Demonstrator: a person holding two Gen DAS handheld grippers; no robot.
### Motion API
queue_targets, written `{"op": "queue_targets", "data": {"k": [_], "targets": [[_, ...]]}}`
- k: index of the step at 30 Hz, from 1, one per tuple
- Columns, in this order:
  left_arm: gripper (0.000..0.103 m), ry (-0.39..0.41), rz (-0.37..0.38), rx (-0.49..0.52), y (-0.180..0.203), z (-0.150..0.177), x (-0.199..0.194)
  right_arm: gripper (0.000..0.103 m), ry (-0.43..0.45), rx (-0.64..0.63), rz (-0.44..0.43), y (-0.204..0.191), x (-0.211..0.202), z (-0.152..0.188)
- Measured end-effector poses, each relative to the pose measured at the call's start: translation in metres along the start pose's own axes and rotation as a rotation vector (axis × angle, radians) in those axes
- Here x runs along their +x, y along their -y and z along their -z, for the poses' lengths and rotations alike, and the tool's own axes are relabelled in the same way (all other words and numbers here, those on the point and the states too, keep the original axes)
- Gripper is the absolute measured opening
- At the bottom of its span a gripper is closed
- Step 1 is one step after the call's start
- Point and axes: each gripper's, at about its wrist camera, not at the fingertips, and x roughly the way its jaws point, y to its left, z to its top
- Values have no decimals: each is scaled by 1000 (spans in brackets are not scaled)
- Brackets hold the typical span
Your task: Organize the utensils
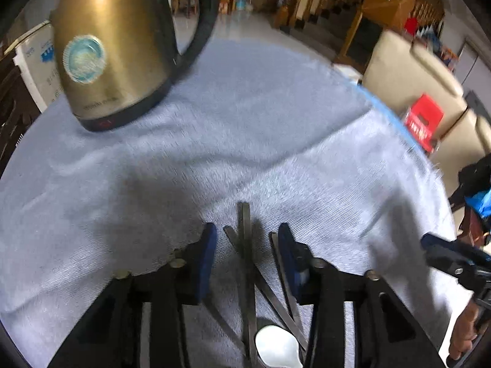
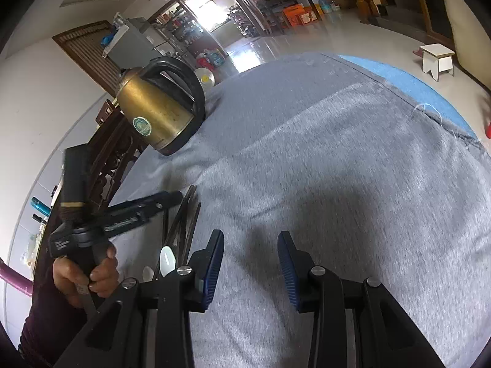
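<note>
Several dark chopsticks (image 1: 245,245) lie crossed on the grey cloth (image 1: 276,141), and a white ceramic spoon (image 1: 277,349) rests over their near ends. My left gripper (image 1: 247,240) points down at them with its blue pads on either side of the bundle, not pressing on it: open. The right wrist view shows the same chopsticks (image 2: 184,214) and spoon (image 2: 167,259) at the left, with the left gripper (image 2: 175,197) above them in a person's hand (image 2: 92,276). My right gripper (image 2: 250,245) is open over bare cloth (image 2: 337,184), to the right of the utensils, and it shows at the edge (image 1: 429,242).
A brass-coloured electric kettle (image 1: 113,46) with a black handle stands at the far left of the table (image 2: 159,113). The table's blue edge (image 2: 414,86) curves along the far right. Beyond it are a white stool (image 2: 437,59), a red box (image 1: 423,122) and a carved wooden chair (image 2: 116,153).
</note>
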Motion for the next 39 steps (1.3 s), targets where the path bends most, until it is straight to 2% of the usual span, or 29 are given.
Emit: {"op": "queue_targets", "data": {"k": [5,12,16,20,23,29,30,32,34,35,39], "targets": [[9,-14,9,2,-1,-5,13,39,-10,-14,1,-2,8,-5],[9,22,36,-62,-21,0,0,39,-62,-73,-19,-26,30,-11],[6,90,111,-127,-43,4,-30,39,-128,-91,-51,-49,58,-21],[6,137,139,-142,-52,10,-59,39,-195,-94,-55,-70,87,-27],[6,156,149,-164,-65,21,-77,39,-223,-107,-1,-83,104,-30],[6,149,94,-240,-103,48,-92,40,-280,-129,123,-100,134,-27],[6,145,94,-252,-106,50,-91,40,-262,-135,141,-103,134,-27],[6,138,91,-288,-117,58,-90,32,-253,-159,192,-109,137,-26],[6,145,87,-305,-119,62,-93,14,-249,-212,250,-115,140,-24],[6,155,86,-311,-120,64,-96,9,-244,-245,272,-118,141,-22],[6,208,80,-325,-118,69,-113,7,-242,-236,237,-111,135,-20]]}}
